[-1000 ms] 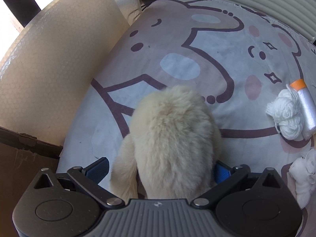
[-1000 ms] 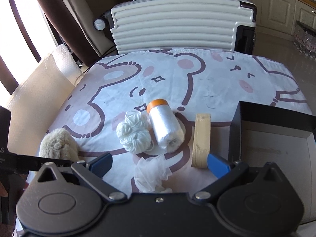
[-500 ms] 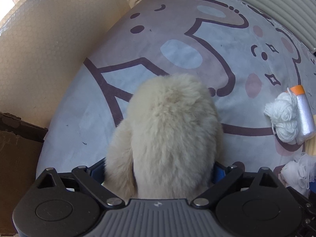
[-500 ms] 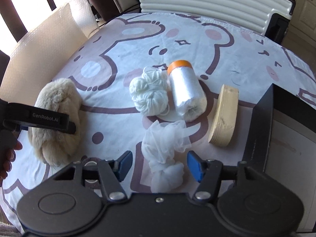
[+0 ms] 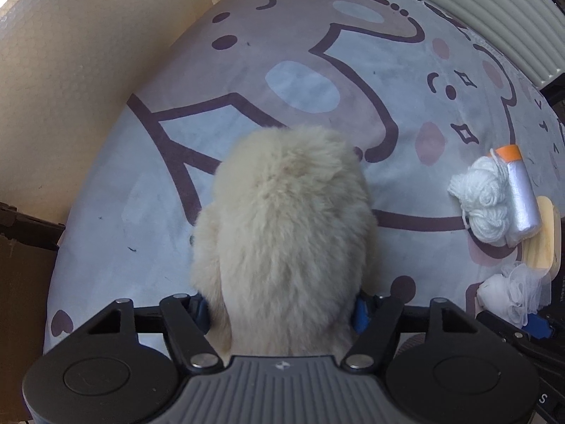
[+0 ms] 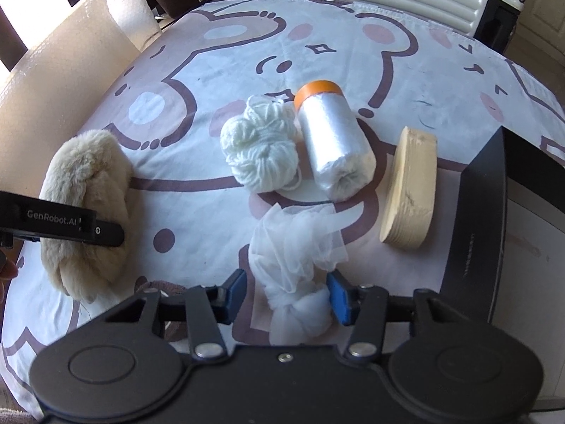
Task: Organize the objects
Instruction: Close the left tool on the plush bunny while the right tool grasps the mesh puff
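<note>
Black box cut off rt.

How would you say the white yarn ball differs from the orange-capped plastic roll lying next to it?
The yarn ball is a soft, lumpy, matte bundle; the plastic roll is a smooth, glossy cylinder. The yarn ball is all white, while the plastic roll has an orange end. The plastic roll is longer. Both lie side by side on the cartoon-print cloth, untouched by either gripper.

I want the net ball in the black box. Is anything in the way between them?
Nothing visible blocks it. The white net ball sits between the closing right tongs. The black box is just beside it. The wooden block lies further back, off that path.
</note>
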`<state>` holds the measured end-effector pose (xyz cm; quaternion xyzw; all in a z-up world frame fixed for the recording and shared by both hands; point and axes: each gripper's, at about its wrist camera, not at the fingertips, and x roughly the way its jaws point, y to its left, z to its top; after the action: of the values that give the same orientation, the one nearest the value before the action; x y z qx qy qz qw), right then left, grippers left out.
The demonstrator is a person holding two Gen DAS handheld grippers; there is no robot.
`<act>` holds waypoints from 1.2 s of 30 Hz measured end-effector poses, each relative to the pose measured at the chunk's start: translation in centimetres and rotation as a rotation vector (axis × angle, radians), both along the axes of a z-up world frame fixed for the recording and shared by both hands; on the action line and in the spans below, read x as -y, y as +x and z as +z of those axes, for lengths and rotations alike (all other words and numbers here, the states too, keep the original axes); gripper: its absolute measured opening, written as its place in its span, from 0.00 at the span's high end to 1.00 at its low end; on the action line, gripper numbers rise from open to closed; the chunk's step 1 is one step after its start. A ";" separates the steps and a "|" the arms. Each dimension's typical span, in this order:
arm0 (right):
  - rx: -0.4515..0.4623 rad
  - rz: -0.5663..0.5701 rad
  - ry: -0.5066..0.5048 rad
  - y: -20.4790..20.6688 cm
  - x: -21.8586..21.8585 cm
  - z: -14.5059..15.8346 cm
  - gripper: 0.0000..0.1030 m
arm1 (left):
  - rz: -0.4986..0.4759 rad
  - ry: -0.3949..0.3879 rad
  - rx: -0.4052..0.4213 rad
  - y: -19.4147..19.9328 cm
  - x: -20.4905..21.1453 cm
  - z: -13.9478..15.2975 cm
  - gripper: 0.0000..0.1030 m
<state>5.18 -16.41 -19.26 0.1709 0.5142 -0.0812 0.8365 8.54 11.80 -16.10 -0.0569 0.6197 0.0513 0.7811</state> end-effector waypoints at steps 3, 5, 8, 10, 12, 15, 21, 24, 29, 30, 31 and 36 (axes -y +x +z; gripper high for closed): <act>0.003 0.006 0.000 0.0 -0.1 0.1 0.67 | 0.000 -0.010 0.005 -0.2 -0.1 0.1 0.42; 0.010 0.007 -0.002 0.0 -0.2 0.3 0.69 | 0.002 -0.019 0.011 -0.3 -0.2 0.3 0.45; 0.020 0.001 -0.009 -0.2 -0.2 0.6 0.70 | -0.008 -0.023 0.023 -0.5 -0.1 0.7 0.50; 0.025 -0.005 -0.009 -0.3 -0.1 0.9 0.71 | -0.020 -0.023 0.032 -0.8 0.1 1.0 0.51; 0.031 -0.010 -0.007 -0.5 -0.1 1.1 0.71 | -0.029 -0.024 0.042 -1.1 0.2 1.3 0.52; 0.044 -0.013 -0.009 -0.8 -0.1 1.6 0.71 | -0.038 -0.023 0.059 -1.4 0.3 1.9 0.52; 0.075 -0.034 -0.021 -1.8 0.0 2.9 0.71 | -0.040 -0.008 0.107 -2.3 0.5 3.5 0.53; 0.097 -0.047 -0.030 -2.3 0.0 3.7 0.71 | -0.044 -0.004 0.134 -3.0 0.5 4.6 0.53; 0.141 -0.070 -0.045 -3.3 -0.3 5.5 0.71 | -0.055 0.005 0.185 -4.1 0.7 6.4 0.53; 0.150 -0.072 -0.050 -3.6 -0.4 5.9 0.71 | -0.058 0.007 0.195 -4.4 0.7 6.8 0.53; 0.158 -0.074 -0.055 -3.8 -0.5 6.2 0.71 | -0.061 0.011 0.210 -4.7 0.8 7.2 0.53; 0.207 -0.096 -0.078 -5.1 -0.8 8.1 0.71 | -0.065 0.019 0.273 -6.2 1.4 9.2 0.53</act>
<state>0.09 -15.64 -11.15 0.1702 0.4127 -0.1227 0.8864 2.30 10.35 -6.87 -0.0355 0.5086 0.0236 0.8600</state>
